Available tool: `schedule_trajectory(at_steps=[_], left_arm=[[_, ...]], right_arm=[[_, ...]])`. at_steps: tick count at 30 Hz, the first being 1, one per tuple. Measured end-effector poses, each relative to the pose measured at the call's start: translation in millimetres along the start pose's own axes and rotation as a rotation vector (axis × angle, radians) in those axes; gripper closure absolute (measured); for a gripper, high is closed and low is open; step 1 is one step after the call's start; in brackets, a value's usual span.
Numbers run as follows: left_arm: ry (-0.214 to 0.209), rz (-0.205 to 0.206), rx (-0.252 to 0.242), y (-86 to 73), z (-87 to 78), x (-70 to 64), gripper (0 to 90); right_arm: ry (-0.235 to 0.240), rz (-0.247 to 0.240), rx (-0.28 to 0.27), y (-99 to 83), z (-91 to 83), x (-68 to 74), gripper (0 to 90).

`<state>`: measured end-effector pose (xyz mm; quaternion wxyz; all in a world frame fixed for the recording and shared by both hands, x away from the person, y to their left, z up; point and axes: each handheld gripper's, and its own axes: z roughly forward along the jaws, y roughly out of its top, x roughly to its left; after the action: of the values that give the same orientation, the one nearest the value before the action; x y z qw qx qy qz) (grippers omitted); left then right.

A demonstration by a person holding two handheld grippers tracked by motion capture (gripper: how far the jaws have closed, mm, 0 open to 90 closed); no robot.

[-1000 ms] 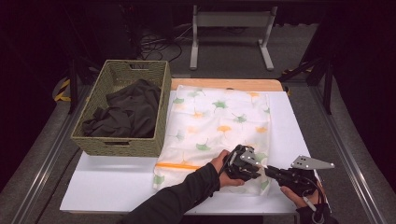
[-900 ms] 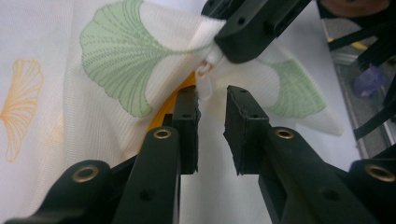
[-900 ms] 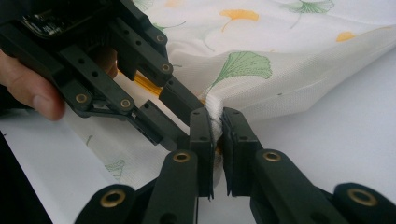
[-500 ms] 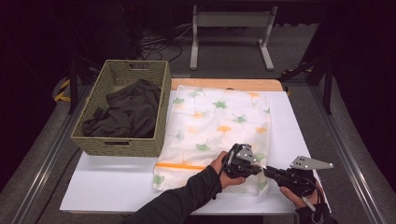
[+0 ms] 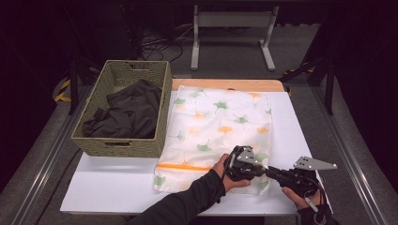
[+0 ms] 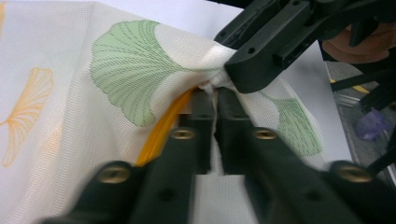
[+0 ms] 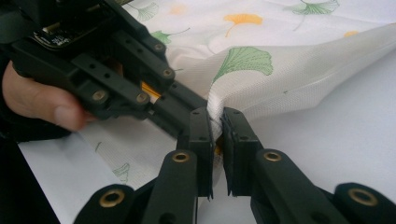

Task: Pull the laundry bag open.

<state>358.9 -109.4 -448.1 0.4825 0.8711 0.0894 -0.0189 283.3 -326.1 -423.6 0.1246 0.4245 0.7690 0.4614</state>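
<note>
Both the left claw (image 5: 261,167) and the right claw (image 5: 267,171) are clamped tight on one bunched spot at the mesh bag's (image 5: 220,122) near right corner, beside its orange zip (image 6: 163,128).

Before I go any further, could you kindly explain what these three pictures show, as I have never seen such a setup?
A person holds a hand tool in each hand: the left gripper and the right gripper. One picture looks down from above the white table; the other two come from cameras riding on each gripper. On the table lie a leaf-printed mesh bag with an orange zipper, and a woven basket holding dark clothes. Both grippers pinch the bag's fabric near the zipper's end, close together.
</note>
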Motion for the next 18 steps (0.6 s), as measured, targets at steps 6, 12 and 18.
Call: schedule_trajectory(at_steps=[6, 12, 18], left_arm=[[0.002, -0.03, -0.012, 0.1, -3.1, 3.3, 89.7], [0.017, -0.041, 0.023, 3.2, -6.9, 3.5, 90.0], [0.047, -0.07, 0.069, 2.1, -13.4, 7.1, 90.0]], right_arm=[[-0.004, -0.019, 0.007, -0.5, 0.8, 1.1, 83.3], [-0.073, -0.109, 0.011, 1.6, 1.0, 10.8, 83.4], [-0.094, -0.135, -0.009, 3.3, -2.2, 14.8, 83.7]])
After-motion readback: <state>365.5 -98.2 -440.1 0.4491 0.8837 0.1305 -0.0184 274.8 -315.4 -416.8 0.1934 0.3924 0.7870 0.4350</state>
